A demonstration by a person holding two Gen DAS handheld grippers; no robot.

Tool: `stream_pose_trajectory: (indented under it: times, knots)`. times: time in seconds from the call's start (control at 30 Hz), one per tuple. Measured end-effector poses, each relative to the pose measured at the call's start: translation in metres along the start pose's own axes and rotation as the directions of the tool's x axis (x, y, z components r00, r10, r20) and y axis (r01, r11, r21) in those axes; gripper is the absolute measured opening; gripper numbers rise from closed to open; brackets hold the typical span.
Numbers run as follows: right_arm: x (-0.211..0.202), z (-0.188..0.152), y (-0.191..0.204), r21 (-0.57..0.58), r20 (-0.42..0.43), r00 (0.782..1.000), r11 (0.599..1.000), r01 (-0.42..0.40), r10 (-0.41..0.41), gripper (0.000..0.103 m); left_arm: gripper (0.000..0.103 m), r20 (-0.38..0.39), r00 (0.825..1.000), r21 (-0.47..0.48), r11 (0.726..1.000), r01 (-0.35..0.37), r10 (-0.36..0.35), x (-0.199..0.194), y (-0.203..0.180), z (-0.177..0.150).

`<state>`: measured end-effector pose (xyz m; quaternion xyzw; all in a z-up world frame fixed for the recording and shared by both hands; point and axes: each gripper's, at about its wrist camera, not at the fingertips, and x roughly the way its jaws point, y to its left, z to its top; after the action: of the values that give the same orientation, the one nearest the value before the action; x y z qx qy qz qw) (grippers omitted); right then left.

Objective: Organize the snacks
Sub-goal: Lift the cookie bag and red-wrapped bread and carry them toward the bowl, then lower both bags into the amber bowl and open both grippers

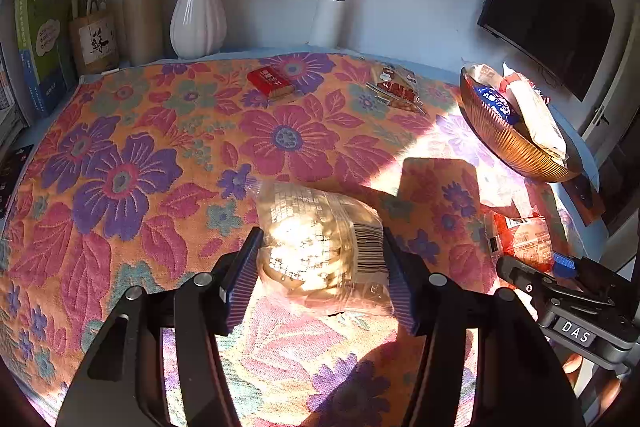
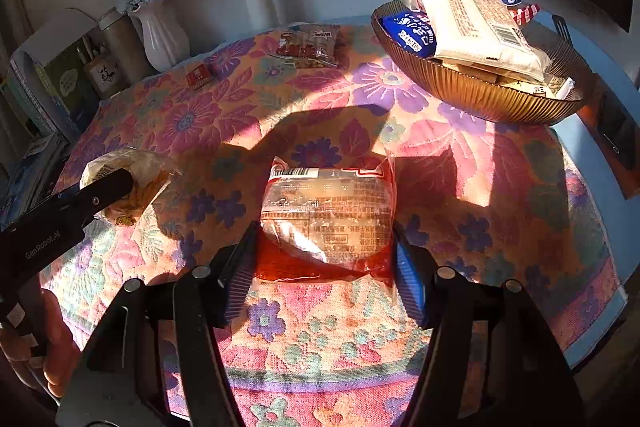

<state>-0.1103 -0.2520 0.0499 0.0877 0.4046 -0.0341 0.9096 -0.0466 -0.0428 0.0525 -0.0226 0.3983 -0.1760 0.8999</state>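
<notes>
Floral tablecloth (image 1: 120,155) under hard sunlight. Left gripper (image 1: 320,267) clamps a clear pastry bag (image 1: 320,243); right gripper (image 2: 324,259) clamps a red-edged bun packet (image 2: 328,215). Farther back: red box (image 1: 270,81), peanut packet (image 2: 310,45), and, far right, a ribbed bowl (image 2: 472,95) holding snacks.

snack packets in bowl (image 2: 472,95) (far right), vase (image 2: 160,35) far left
</notes>
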Motion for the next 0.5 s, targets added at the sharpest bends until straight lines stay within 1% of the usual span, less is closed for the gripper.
stream_pose_trajectory:
  times: [0.13, 0.2, 0.27, 0.33, 0.4, 0.5]
  knots:
    - [-0.041, 0.019, -0.030, 0.060, 0.130, 0.991, 0.998, 0.005, -0.012, 0.063, 0.055, 0.114, 0.992, 0.040, 0.998, 0.042, -0.046, -0.020, -0.034, 0.026]
    - [-0.058, 0.033, -0.052, 0.094, 0.186, 0.982, 0.995, 0.017, -0.035, 0.063, 0.055, 0.161, 0.983, 0.075, 0.994, 0.078, -0.089, -0.026, -0.058, 0.045]
    - [-0.072, 0.048, -0.078, 0.124, 0.236, 0.969, 0.991, 0.046, -0.075, 0.063, 0.055, 0.193, 0.970, 0.125, 0.984, 0.128, -0.151, -0.028, -0.089, 0.067]
    - [-0.081, 0.066, -0.105, 0.163, 0.273, 0.954, 0.983, 0.080, -0.123, 0.063, 0.055, 0.200, 0.955, 0.174, 0.967, 0.185, -0.218, -0.024, -0.121, 0.091]
    - [-0.083, 0.082, -0.133, 0.197, 0.288, 0.944, 0.975, 0.105, -0.160, 0.063, 0.055, 0.193, 0.939, 0.212, 0.946, 0.244, -0.285, -0.014, -0.152, 0.116]
    - [-0.078, 0.104, -0.169, 0.227, 0.291, 0.941, 0.968, 0.109, -0.174, 0.063, 0.055, 0.155, 0.921, 0.257, 0.914, 0.313, -0.358, 0.008, -0.196, 0.148]
